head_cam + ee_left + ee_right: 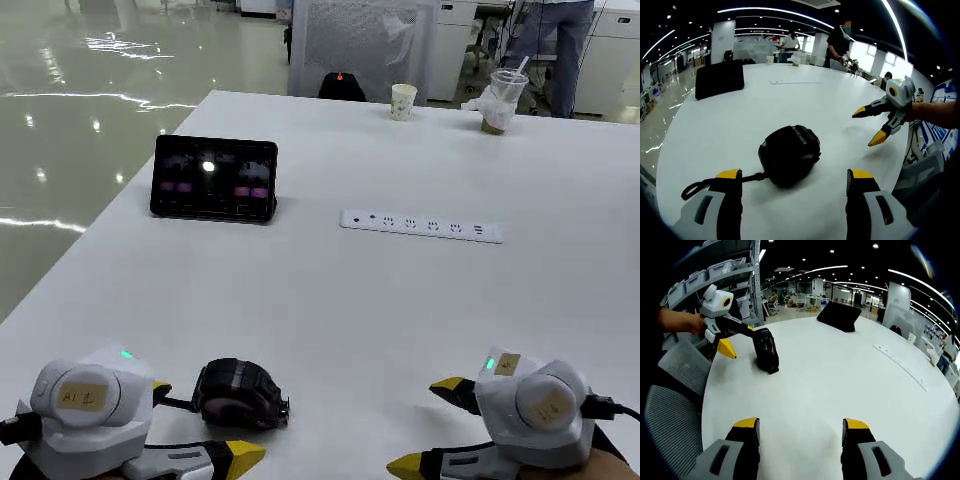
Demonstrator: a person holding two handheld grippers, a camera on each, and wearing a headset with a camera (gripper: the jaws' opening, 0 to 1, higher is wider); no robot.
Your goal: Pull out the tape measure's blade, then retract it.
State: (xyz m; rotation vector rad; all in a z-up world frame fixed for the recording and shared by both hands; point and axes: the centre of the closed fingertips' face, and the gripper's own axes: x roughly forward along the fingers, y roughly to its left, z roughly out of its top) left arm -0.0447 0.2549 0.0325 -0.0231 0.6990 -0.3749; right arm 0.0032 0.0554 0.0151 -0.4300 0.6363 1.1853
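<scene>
Left gripper, nearest, low at the left of the head view: jaws spread, yellow tips either side of the tape. A tan sticker on its body carries handwriting, seemingly "A1" plus a mark I cannot read.

Tape: black case, lying on the white worktop just ahead of and between the left jaws. Its black strap runs back to one jaw tip; whether they touch, I cannot tell. No brand legible on the case.

Right gripper, low at the right: jaws spread, nothing between them, over bare worktop, well apart from the tape. Its stickers bear writing too small to read.

Mid-worktop: a dark tablet propped up, screen lit, text blurred. To its right, a white power strip lying flat.

Far edge: a paper cup, print unreadable, and a plastic cup with a straw.
</scene>
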